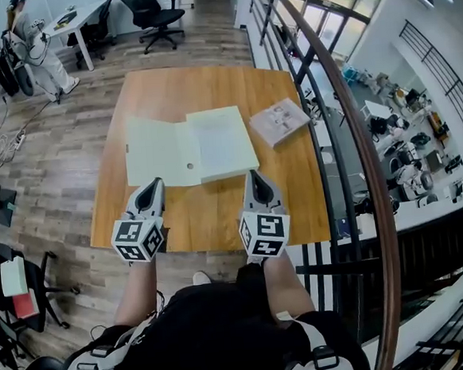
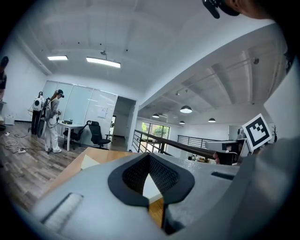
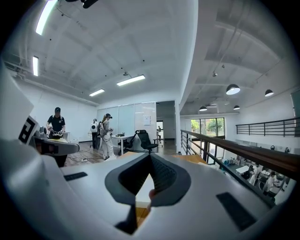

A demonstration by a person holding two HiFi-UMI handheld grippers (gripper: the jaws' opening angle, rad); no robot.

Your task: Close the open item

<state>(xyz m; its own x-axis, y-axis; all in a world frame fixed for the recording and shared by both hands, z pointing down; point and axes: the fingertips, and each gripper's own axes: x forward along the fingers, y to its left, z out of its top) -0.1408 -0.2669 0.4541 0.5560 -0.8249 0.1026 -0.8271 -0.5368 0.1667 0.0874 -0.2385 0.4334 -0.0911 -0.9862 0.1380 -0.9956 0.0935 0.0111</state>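
A large book (image 1: 190, 147) lies open and flat in the middle of the wooden table (image 1: 208, 86), its pale pages facing up. In the head view both grippers hover over the table's near edge, just short of the book. My left gripper (image 1: 153, 184) points at the book's near left corner, and my right gripper (image 1: 256, 176) points at its near right corner. Each has its jaws shut with nothing between them. In the left gripper view the left gripper (image 2: 149, 158) shows a sliver of pale page (image 2: 151, 187) below the closed tips. The right gripper (image 3: 150, 157) looks the same in its own view.
A smaller closed book (image 1: 279, 122) lies at the table's right side. A curved railing (image 1: 347, 131) runs close along the right of the table. An office chair (image 1: 154, 15) and a person (image 1: 33, 44) stand beyond the far edge.
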